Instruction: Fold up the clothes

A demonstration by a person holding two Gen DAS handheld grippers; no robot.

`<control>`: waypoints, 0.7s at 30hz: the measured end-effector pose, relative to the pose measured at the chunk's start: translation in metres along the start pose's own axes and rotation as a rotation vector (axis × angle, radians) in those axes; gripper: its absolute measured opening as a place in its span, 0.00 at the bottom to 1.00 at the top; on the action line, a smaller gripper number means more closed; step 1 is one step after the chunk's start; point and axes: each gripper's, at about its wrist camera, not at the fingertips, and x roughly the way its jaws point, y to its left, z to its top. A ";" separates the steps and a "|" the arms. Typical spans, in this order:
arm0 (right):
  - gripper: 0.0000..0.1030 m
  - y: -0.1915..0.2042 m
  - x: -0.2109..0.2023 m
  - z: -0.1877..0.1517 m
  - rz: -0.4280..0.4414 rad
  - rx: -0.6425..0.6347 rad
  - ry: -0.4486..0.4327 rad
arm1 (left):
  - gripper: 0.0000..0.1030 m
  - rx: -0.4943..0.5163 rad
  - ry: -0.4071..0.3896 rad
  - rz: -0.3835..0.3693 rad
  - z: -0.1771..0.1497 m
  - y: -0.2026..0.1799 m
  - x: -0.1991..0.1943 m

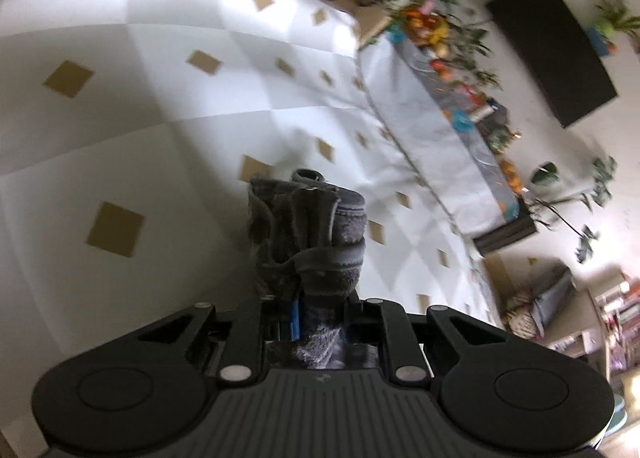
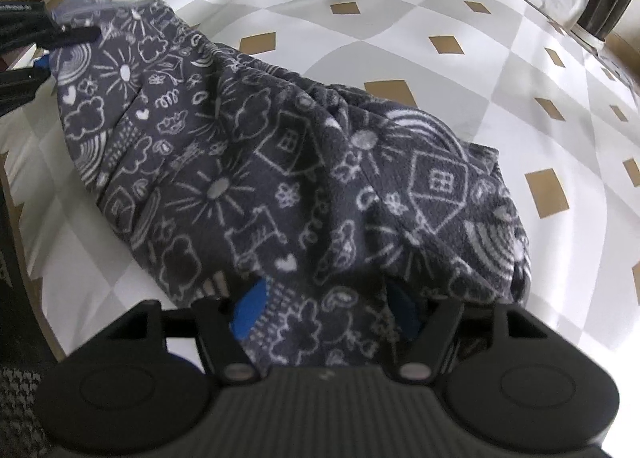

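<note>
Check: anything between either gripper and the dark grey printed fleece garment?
Nothing visible. The left gripper is shut on a bunched edge of the dark grey printed fleece garment; fabric also lies between the right gripper's blue pads.

My left gripper (image 1: 320, 314), matte black, ribbed centre plate, 2 round caps, 2 silver rivets, blue finger pads, my right gripper (image 2: 324, 322) the same, blue pads (image 2: 250, 312).
</note>
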 end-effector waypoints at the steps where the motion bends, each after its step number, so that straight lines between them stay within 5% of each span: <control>1: 0.64 -0.002 0.000 0.000 0.008 0.015 0.003 | 0.15 0.008 0.004 -0.017 0.000 -0.003 -0.001; 11: 0.64 -0.013 -0.006 -0.003 0.029 0.076 -0.009 | 0.15 0.056 0.060 -0.146 -0.009 -0.036 -0.004; 21: 0.64 -0.022 -0.022 0.006 0.077 0.242 -0.283 | 0.15 0.162 0.197 -0.262 -0.052 -0.076 -0.009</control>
